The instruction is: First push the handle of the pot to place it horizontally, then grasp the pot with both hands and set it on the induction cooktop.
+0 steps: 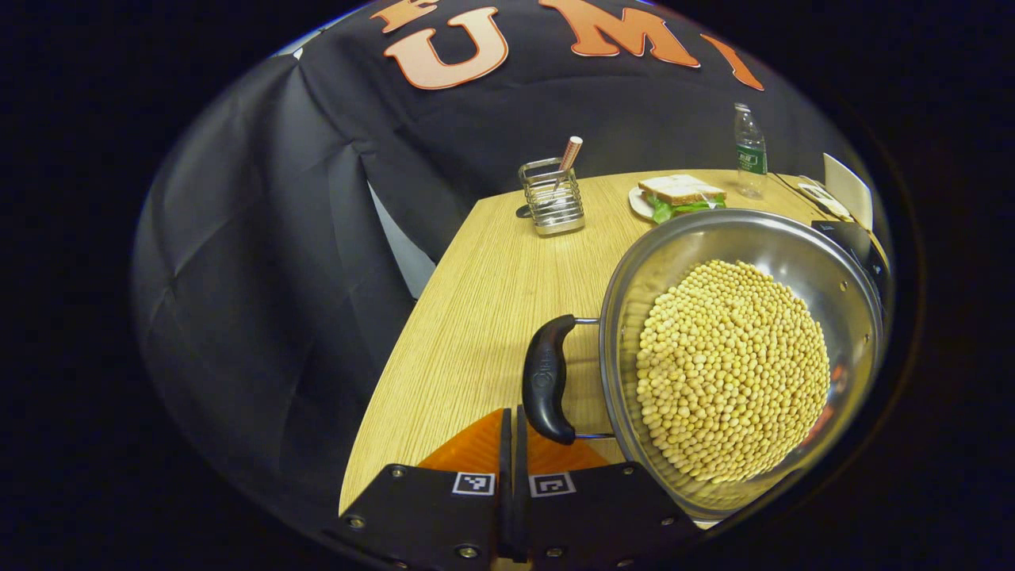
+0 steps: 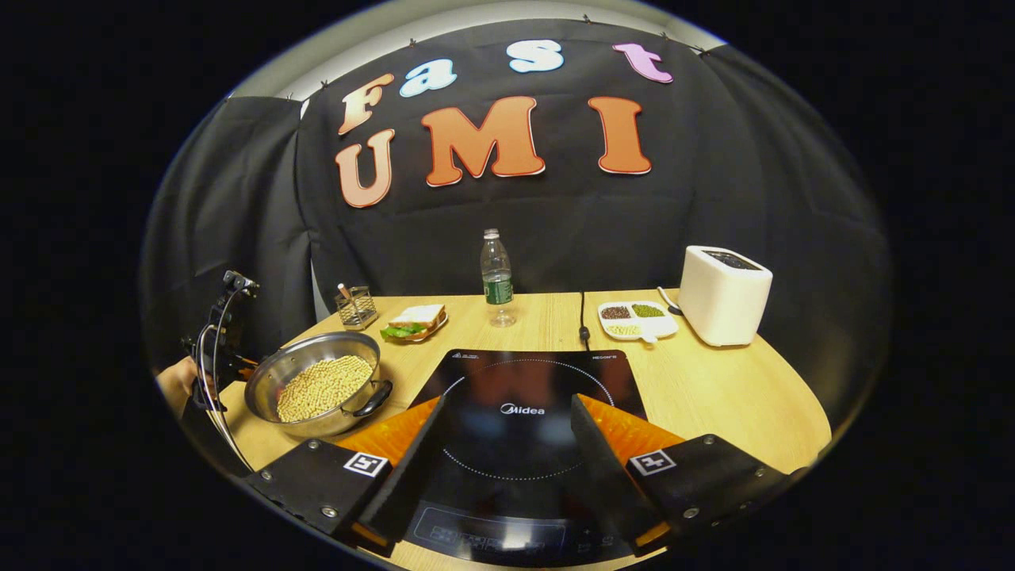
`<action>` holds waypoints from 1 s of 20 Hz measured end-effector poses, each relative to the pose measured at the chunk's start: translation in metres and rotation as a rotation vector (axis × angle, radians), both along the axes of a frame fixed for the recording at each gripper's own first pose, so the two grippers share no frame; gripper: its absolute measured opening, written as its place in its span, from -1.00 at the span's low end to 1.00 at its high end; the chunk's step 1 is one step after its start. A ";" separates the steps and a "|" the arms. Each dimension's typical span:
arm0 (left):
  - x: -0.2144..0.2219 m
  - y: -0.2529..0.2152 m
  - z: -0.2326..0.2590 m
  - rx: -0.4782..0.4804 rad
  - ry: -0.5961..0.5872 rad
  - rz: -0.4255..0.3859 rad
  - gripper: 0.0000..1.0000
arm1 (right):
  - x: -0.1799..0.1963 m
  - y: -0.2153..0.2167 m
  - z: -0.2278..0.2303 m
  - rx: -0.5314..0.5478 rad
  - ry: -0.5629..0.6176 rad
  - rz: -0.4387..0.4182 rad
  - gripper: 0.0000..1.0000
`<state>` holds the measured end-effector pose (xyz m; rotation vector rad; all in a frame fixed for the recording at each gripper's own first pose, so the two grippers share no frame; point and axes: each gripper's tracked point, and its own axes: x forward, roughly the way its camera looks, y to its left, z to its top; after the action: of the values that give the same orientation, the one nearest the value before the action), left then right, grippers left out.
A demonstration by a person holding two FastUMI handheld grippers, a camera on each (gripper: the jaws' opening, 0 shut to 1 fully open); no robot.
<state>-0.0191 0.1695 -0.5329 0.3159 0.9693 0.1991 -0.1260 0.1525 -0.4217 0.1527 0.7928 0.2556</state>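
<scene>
- The stainless steel pot (image 1: 737,357) fills the lower right of the left gripper view and is heaped with soybeans (image 1: 729,373). In the right gripper view it sits at the left middle on the wooden table (image 2: 714,381), just beside the induction cooktop (image 2: 523,412), not yet on it.
- With that load it will likely be heavy and the beans loose, so it should be lifted level. Its polished wall looks slippery and stiff, a poor place to grip.
- The best holds are the two black side handles: the near handle (image 1: 545,381) at lower centre of the left gripper view, and the far handle (image 2: 373,398) facing the cooktop. Both seem to lie flat already.
- The left gripper (image 1: 511,444) is clenched with its fingers pressed together on nothing, its tips just beside the near handle; whether they touch it I cannot tell.
- The right gripper (image 2: 507,428) is released, fingers spread wide over the cooktop, well apart from the pot.
</scene>
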 end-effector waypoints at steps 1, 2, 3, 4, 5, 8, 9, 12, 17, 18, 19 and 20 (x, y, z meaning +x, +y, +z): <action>0.003 -0.002 0.000 -0.004 -0.007 -0.009 -0.97 | -0.001 0.006 0.001 0.008 0.003 0.008 0.90; 0.001 0.000 0.002 -0.006 -0.008 -0.016 -0.98 | -0.002 0.014 0.001 0.022 0.010 0.022 0.90; 0.000 0.001 0.002 -0.008 -0.011 -0.016 -0.98 | -0.004 0.023 0.002 0.036 0.021 0.031 0.89; 0.000 0.001 0.000 -0.014 -0.001 -0.016 -0.96 | -0.005 0.034 0.003 0.056 0.031 0.049 0.89; -0.003 0.000 -0.002 -0.030 0.002 -0.012 -0.97 | -0.009 0.043 0.004 0.075 0.046 0.059 0.89; -0.016 -0.007 -0.006 -0.107 0.013 0.004 -0.96 | -0.011 0.076 0.005 0.134 0.109 0.092 0.88; -0.020 -0.007 -0.003 -0.122 0.013 0.013 -0.94 | -0.012 0.085 0.006 0.147 0.126 0.102 0.89; -0.030 -0.011 0.017 -0.183 -0.003 0.022 -0.55 | -0.011 0.112 0.005 0.188 0.180 0.124 0.89; -0.022 -0.016 0.078 -0.278 -0.105 0.018 0.42 | -0.011 0.159 0.006 0.249 0.266 0.151 0.89; -0.018 -0.018 0.090 -0.299 -0.134 0.009 0.55 | -0.009 0.166 0.004 0.246 0.279 0.151 0.88; -0.013 -0.021 0.099 -0.323 -0.157 0.002 0.54 | -0.008 0.173 0.002 0.240 0.285 0.156 0.89; -0.004 -0.024 0.108 -0.348 -0.189 0.002 0.54 | -0.006 0.177 -0.002 0.228 0.291 0.152 0.89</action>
<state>-0.0234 0.1451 -0.4253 -0.0232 0.7992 0.0578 -0.1320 0.3298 -0.4236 0.3506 1.0649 0.4755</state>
